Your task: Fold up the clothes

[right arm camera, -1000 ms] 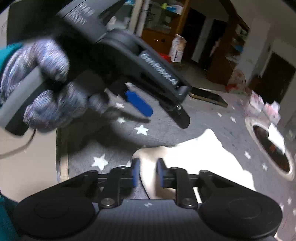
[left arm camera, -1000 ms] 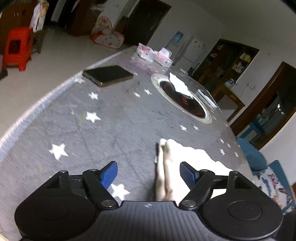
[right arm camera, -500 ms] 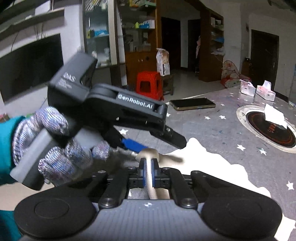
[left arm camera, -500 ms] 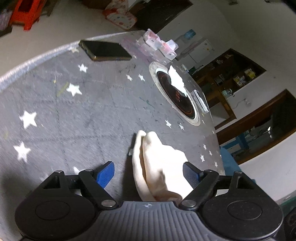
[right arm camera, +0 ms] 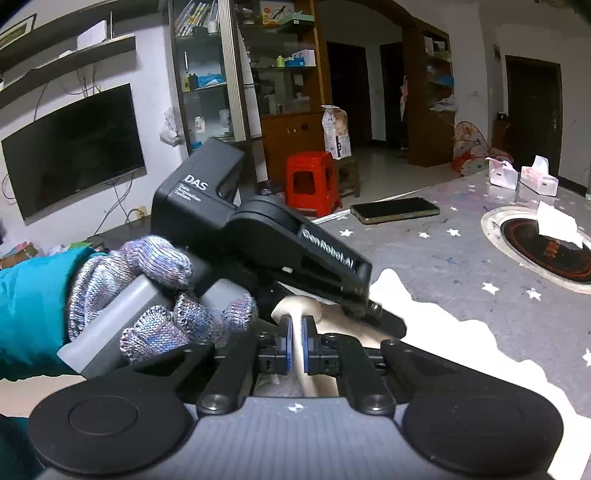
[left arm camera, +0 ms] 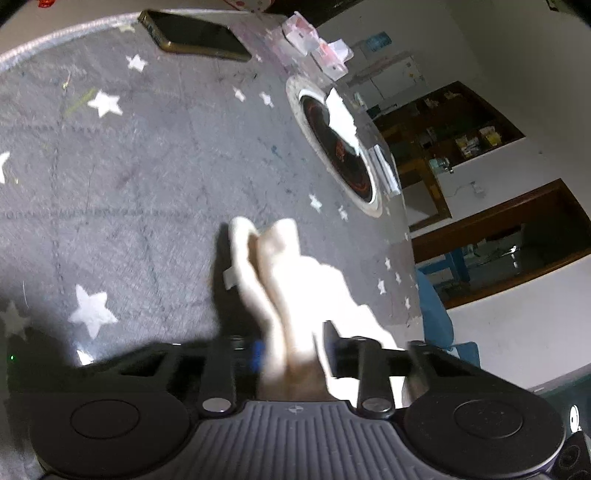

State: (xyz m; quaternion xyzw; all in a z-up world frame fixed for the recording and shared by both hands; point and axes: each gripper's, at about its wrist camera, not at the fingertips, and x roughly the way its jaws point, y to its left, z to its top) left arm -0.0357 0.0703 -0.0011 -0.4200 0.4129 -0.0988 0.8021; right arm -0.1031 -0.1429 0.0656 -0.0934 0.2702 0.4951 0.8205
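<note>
A cream garment (left arm camera: pixel 291 280) lies on the grey star-patterned tablecloth (left arm camera: pixel 129 177); its bunched edge rises between my left gripper's (left arm camera: pixel 293 354) fingers, which have closed around it, blurred by motion. In the right wrist view the same garment (right arm camera: pixel 443 332) spreads to the right. My right gripper (right arm camera: pixel 295 345) is shut on a fold of it near the table's near edge. The left gripper's black body (right arm camera: pixel 266 236), held by a gloved hand (right arm camera: pixel 162 295), sits just above and left of my right fingertips.
A phone (left arm camera: pixel 195 35) lies at the far table edge, with tissue packs (left arm camera: pixel 317 48) beyond it. A round inset burner (left arm camera: pixel 340 147) with white paper on it is in the table's middle. A red stool (right arm camera: pixel 312 182) and cabinets stand on the floor beyond.
My left gripper went from wide open to closed around the garment's bunched edge. My right gripper stayed shut on the fold and lifted it slightly. The left gripper moved closer to the right one.
</note>
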